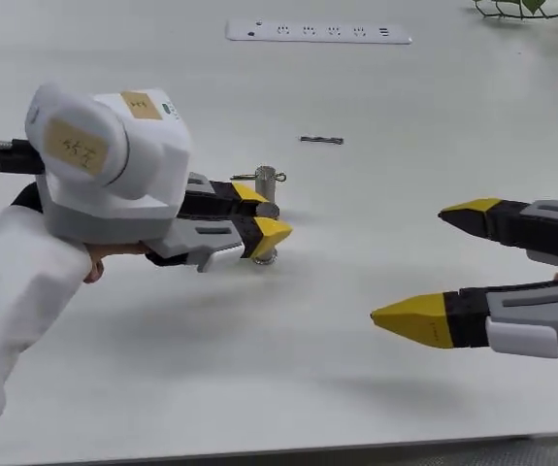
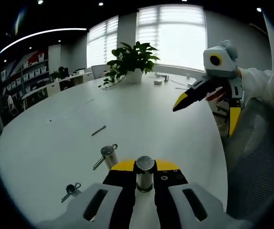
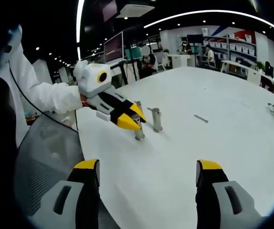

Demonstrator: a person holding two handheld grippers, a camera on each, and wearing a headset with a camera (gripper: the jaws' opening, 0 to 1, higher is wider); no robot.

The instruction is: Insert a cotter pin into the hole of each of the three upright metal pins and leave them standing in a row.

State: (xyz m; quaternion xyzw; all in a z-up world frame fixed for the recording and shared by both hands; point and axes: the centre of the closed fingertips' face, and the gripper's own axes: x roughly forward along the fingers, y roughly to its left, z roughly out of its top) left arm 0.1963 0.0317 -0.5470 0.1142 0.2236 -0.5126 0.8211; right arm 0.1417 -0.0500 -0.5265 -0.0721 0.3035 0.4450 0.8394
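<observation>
My left gripper [image 2: 145,165] is shut on an upright metal pin [image 2: 145,174], whose base [image 1: 264,256] shows below the yellow jaw tips. Just beyond stands a second metal pin [image 1: 266,181] [image 2: 109,156] with a cotter pin through it. A third pin [image 2: 71,189], also carrying a cotter pin, stands further left in the left gripper view. A loose cotter pin [image 1: 321,140] [image 2: 98,130] lies flat on the table farther off. My right gripper [image 1: 410,264] [image 3: 147,171] hangs open and empty to the right, well away from the pins.
The white table [image 1: 288,330] runs wide around the work. A white power strip [image 1: 317,32] lies at the far edge. A potted plant [image 2: 132,59] stands at the table's far end. A white sleeve [image 1: 7,282] holds the left gripper.
</observation>
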